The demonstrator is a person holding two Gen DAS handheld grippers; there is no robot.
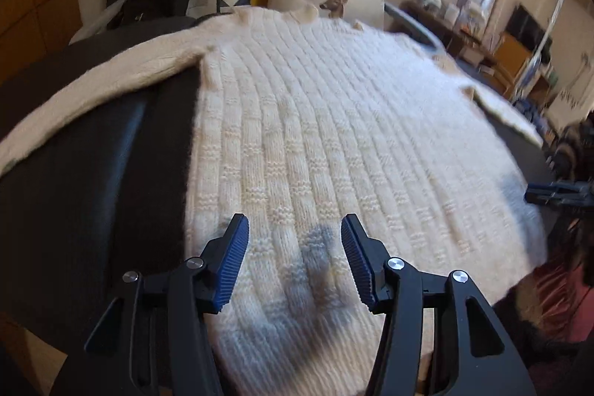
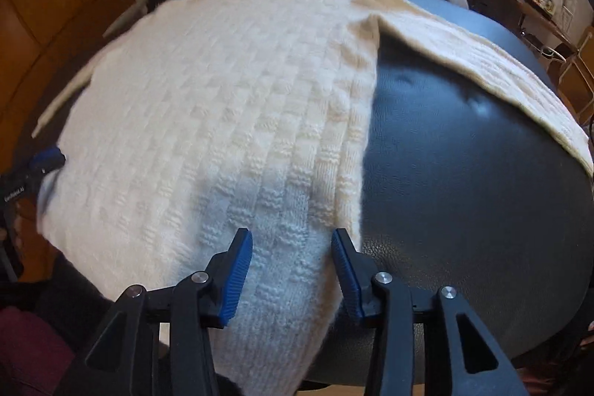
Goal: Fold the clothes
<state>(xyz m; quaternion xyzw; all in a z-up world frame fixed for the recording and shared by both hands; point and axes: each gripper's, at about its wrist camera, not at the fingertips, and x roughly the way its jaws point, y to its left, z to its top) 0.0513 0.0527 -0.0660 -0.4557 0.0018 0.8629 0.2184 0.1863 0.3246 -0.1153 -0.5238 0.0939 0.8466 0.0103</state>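
I have the cream knit sweater (image 1: 315, 136) spread flat on the dark leather ottoman (image 2: 464, 173), hem nearest me and both sleeves (image 2: 482, 69) flung outward, so no fold is made yet. My left gripper (image 1: 295, 258) hovers with fingers apart over the hem, nothing between them. My right gripper (image 2: 292, 270) also has its fingers apart, straddling the hem's side edge. I judge everything remains: sleeves in, then body.

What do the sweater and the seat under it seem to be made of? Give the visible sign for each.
Sweater: probably wool or acrylic yarn, cream and slightly fuzzy; knitted ribs and raised blocks show.
Seat: probably leather or an imitation, dark with a soft sheen; fine grain and dimples show.
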